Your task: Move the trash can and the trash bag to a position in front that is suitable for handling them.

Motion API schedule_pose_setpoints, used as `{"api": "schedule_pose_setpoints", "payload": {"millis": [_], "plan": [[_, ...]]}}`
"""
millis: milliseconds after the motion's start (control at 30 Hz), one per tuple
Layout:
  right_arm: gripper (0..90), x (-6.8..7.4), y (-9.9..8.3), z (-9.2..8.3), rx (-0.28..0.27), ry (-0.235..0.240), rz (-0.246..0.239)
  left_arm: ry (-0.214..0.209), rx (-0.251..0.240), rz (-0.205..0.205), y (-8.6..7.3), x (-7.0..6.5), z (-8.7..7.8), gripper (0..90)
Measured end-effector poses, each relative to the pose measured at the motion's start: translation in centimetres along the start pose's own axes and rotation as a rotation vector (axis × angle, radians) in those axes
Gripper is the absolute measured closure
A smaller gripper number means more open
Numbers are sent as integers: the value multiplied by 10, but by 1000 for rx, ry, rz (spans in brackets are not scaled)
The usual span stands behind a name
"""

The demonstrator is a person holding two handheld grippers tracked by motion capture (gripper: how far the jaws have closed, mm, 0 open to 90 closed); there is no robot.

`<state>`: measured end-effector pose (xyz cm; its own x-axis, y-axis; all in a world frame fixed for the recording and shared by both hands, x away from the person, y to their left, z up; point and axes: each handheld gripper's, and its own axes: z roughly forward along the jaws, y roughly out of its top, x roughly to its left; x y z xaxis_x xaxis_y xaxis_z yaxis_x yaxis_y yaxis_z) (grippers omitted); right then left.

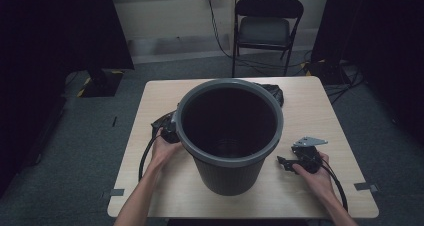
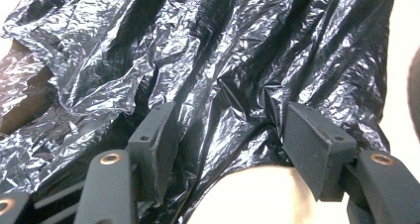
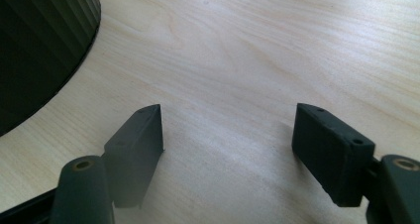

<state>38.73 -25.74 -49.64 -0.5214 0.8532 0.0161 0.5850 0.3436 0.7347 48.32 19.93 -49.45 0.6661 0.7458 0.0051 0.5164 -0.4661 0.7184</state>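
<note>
A grey ribbed bin (image 1: 229, 136) stands upright at the middle of a pale wooden table (image 1: 310, 111), with a crumpled black plastic bag (image 2: 208, 65) lying behind its far rim. The left gripper (image 1: 167, 128), beside the bin's left wall, holds its jaws apart over the bag, pads not pressing it. The right gripper (image 1: 285, 162), near the bin's right, rests wide open over bare wood, gripping nothing. Beyond the bin stands a black folding chair (image 1: 267, 23) on grey carpet.
</note>
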Motion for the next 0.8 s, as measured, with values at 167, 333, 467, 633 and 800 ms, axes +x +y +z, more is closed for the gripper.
{"api": "schedule_pose_setpoints", "payload": {"millis": [167, 333, 467, 633, 800], "plan": [[266, 1, 0, 0, -2, -4, -3, -5, 3, -4, -19, -13, -21, 378], [266, 0, 0, 2, -9, -5, -2, -15, -16, 3, -37, -29, -36, 367], [266, 0, 0, 2, -9, -12, -2, -65, -38, -1, -39, -31, -52, 363], [263, 0, 2, 4, -12, -17, -1, -46, -117, -56, -16, -11, -58, 363], [262, 0, 3, 6, -14, -18, 0, -11, -106, -70, 2, 12, -37, 379]]}}
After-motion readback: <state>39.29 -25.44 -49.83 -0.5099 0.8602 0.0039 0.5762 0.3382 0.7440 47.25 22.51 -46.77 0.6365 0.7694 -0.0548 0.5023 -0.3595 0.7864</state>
